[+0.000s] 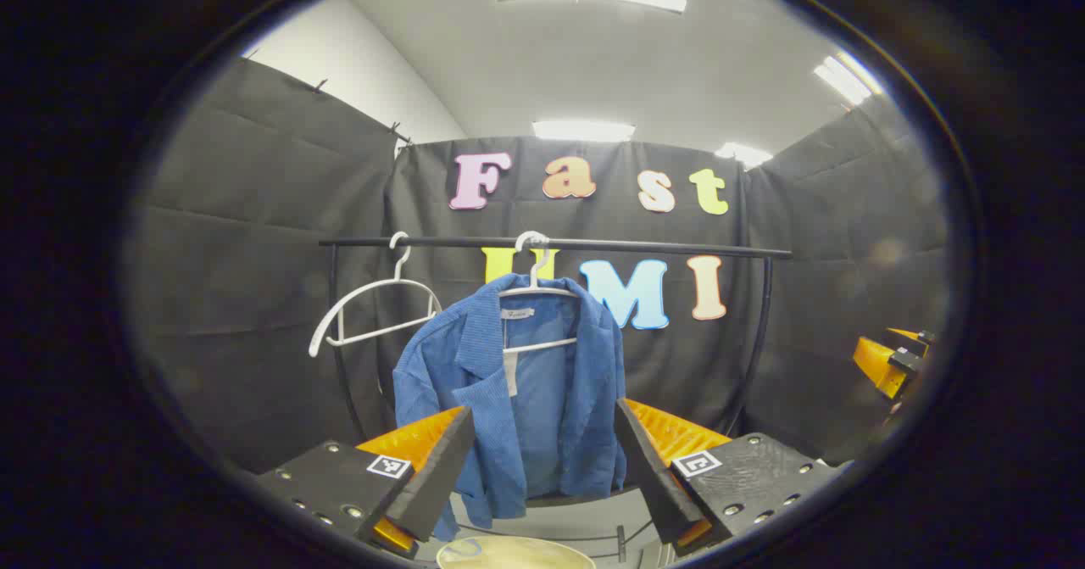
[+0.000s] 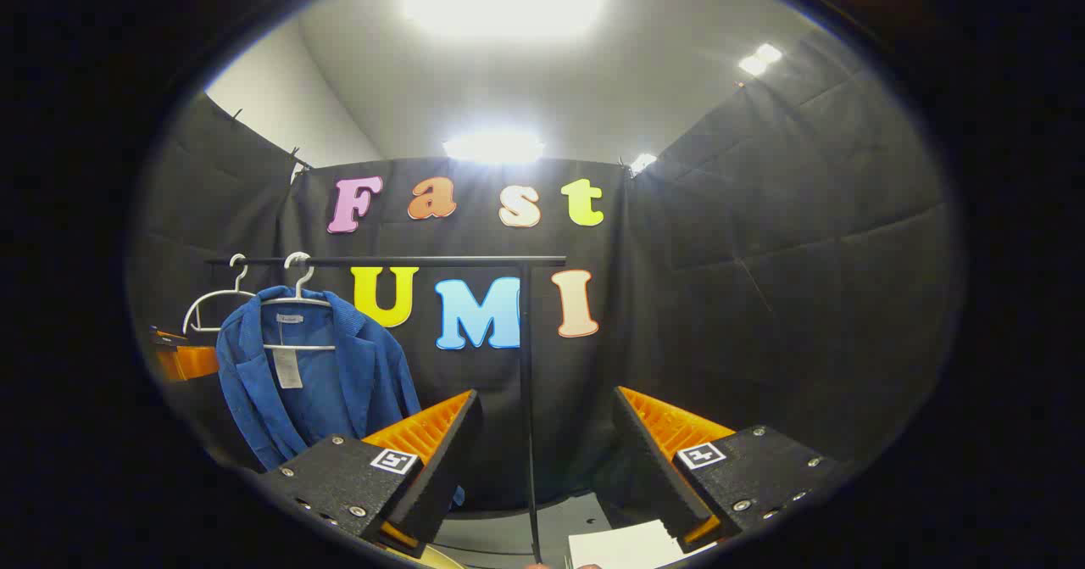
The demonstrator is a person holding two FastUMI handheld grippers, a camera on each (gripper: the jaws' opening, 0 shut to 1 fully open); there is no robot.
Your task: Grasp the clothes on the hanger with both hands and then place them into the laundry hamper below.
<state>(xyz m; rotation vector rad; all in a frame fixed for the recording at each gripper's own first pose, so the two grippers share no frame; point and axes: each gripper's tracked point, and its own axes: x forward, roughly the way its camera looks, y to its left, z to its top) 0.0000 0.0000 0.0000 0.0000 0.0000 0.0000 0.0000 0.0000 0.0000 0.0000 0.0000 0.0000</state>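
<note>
A blue corduroy jacket [image 1: 530,382] hangs on a white hanger [image 1: 534,289] from a black rail [image 1: 661,249]. My left gripper [image 1: 544,433] is open and faces it squarely, still short of the cloth, so the jacket's lower half shows between the fingers. The cream rim of the hamper [image 1: 513,552] peeks in below. In the right gripper view the jacket [image 2: 314,382] hangs to the left, and my right gripper [image 2: 547,412] stands open and empty, pointed at the rail's upright post [image 2: 527,382]. The other gripper [image 2: 186,359] shows beside the jacket.
An empty white hanger [image 1: 373,306] hangs on the rail left of the jacket. The right gripper [image 1: 890,361] shows at the far right edge. A white sheet [image 2: 627,545] lies low in the right gripper view. Black cloth walls close in the booth.
</note>
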